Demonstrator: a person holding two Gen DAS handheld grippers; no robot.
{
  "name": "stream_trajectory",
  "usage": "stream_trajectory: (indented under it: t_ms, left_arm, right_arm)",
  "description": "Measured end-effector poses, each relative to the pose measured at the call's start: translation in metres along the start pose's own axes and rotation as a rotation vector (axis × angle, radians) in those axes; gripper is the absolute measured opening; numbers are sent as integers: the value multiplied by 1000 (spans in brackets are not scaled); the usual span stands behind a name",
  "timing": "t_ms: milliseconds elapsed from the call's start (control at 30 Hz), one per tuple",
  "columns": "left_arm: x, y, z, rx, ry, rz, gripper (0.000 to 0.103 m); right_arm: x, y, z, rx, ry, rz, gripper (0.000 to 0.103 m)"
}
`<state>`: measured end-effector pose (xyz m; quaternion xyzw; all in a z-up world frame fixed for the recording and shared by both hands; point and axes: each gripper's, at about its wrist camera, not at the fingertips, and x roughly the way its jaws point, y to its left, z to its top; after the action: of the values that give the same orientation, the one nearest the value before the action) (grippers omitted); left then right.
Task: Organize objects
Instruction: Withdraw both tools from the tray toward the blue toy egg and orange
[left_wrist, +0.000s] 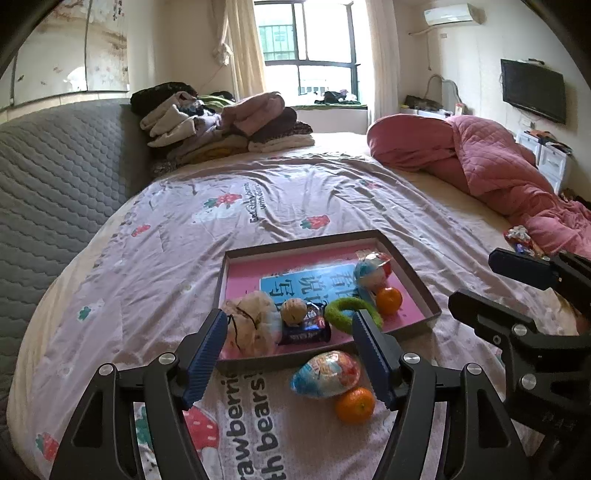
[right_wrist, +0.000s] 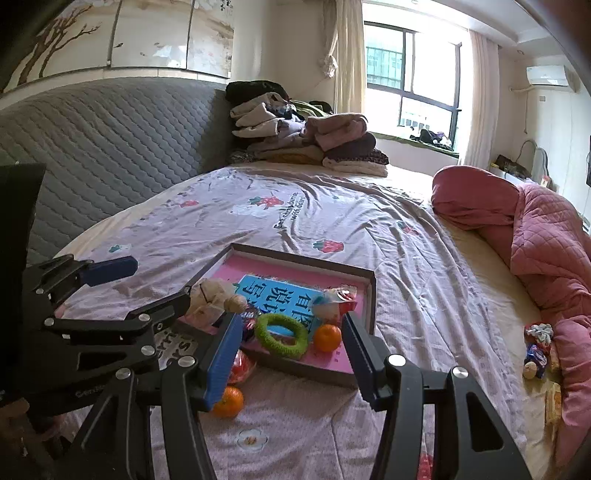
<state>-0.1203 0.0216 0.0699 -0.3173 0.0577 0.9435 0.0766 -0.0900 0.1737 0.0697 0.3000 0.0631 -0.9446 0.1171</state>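
A dark-rimmed tray (left_wrist: 303, 243) with a pink floor lies on the bed. It holds a beige pouch (left_wrist: 251, 326), a walnut (left_wrist: 293, 311), a dark snack packet (left_wrist: 308, 330), a green ring (left_wrist: 340, 306), an orange (left_wrist: 388, 301) and a colourful egg-shaped packet (left_wrist: 371, 273). On the sheet in front of the tray lie a second egg packet (left_wrist: 327, 373) and a second orange (left_wrist: 354, 404). My left gripper (left_wrist: 290, 332) hovers open above the tray's near edge, holding nothing. My right gripper (right_wrist: 291, 321) is open and empty too, over the tray's near right corner (right_wrist: 347, 380), beside the left gripper (right_wrist: 161, 277).
A crumpled pink quilt (left_wrist: 498, 166) fills the right side of the bed, with a small heap of snacks (right_wrist: 537, 347) against it. Folded clothes (left_wrist: 221, 125) are stacked at the far end. A grey padded headboard (left_wrist: 55, 184) runs along the left.
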Motion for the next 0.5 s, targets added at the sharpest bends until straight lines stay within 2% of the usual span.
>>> stream_trajectory:
  t_ms: [500]
  left_arm:
    - [-14,6,-33,-9,37,5,71]
  right_arm:
    - [-15,22,-34,-21,33,21,56]
